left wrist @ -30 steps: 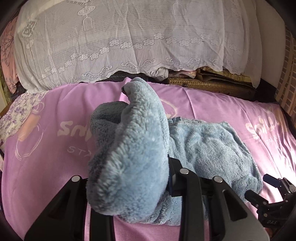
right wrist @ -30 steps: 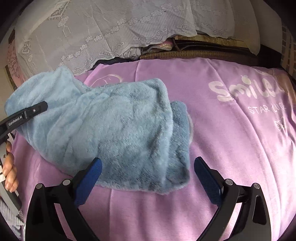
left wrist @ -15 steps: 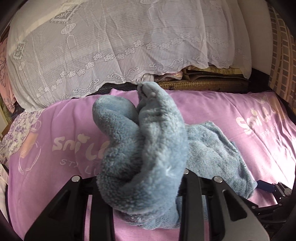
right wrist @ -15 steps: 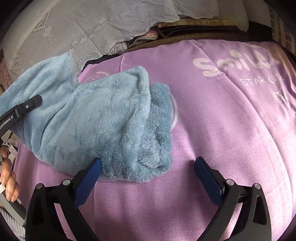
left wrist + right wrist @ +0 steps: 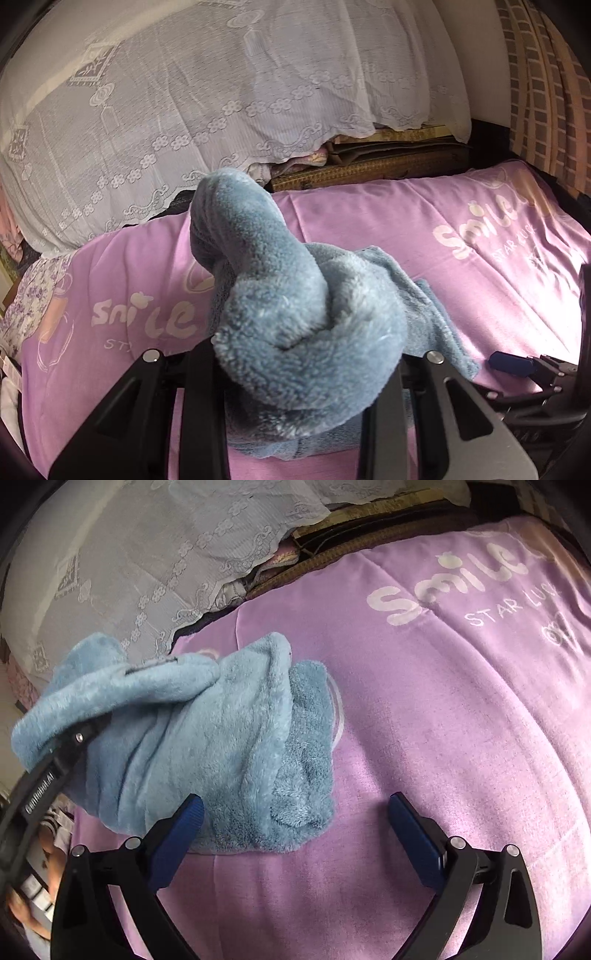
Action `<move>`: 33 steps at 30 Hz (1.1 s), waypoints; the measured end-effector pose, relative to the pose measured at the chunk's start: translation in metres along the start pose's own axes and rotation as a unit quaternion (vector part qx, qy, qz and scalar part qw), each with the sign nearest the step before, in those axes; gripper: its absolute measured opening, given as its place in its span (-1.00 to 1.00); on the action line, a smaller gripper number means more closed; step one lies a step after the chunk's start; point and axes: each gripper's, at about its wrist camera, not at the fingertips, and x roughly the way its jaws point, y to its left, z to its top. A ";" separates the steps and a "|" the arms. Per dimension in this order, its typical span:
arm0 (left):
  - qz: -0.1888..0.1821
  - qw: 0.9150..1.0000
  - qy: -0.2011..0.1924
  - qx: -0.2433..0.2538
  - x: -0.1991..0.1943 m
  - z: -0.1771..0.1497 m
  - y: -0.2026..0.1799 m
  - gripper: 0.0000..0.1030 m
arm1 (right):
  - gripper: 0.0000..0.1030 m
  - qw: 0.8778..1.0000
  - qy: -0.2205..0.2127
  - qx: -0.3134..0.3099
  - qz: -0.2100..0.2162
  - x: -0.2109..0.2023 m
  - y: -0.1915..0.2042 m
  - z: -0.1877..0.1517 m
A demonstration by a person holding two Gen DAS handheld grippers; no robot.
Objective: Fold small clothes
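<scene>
A fluffy light-blue garment (image 5: 295, 325) lies on the purple bed sheet (image 5: 369, 221). My left gripper (image 5: 291, 373) is shut on a bunched edge of it and holds that edge up, draped over the rest; its fingertips are hidden by the cloth. In the right wrist view the garment (image 5: 229, 746) lies folded over at the left, with the left gripper (image 5: 122, 686) under its raised edge. My right gripper (image 5: 295, 823) is open and empty just above the sheet, its left pad (image 5: 177, 834) beside the garment's near edge.
A white lace cover (image 5: 184, 110) drapes over a pile at the back. Woven mats (image 5: 369, 170) lie beneath it. A floral cloth (image 5: 33, 306) lies at the sheet's left edge. Open purple sheet (image 5: 461, 701) lies to the right of the garment.
My left gripper has carried the held edge rightwards over the rest of the garment, which is now more bunched. My right gripper has stayed open, now closer to the sheet.
</scene>
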 end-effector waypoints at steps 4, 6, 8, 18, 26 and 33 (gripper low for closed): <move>-0.007 1.000 0.000 0.017 0.001 0.000 -0.018 -0.44 | 0.93 0.998 -0.013 0.050 0.026 -0.012 -0.015 0.006; -0.012 1.000 0.000 0.025 0.001 0.000 -0.027 -0.44 | 0.93 0.996 -0.018 0.071 0.046 -0.017 -0.022 0.008; -0.020 0.999 0.001 0.030 0.001 0.001 -0.034 -0.44 | 0.93 0.992 -0.020 0.096 0.076 -0.021 -0.029 0.011; -0.047 0.999 0.002 0.004 -0.002 -0.005 -0.018 -0.44 | 0.93 0.947 0.013 0.151 0.283 -0.018 -0.014 0.024; -0.059 0.998 0.004 0.010 -0.006 -0.017 -0.011 -0.44 | 0.93 0.936 0.082 0.126 0.319 0.025 0.046 0.051; -0.069 0.997 0.010 0.035 -0.002 -0.026 -0.014 -0.44 | 0.64 0.937 0.078 0.103 0.323 0.056 0.067 0.067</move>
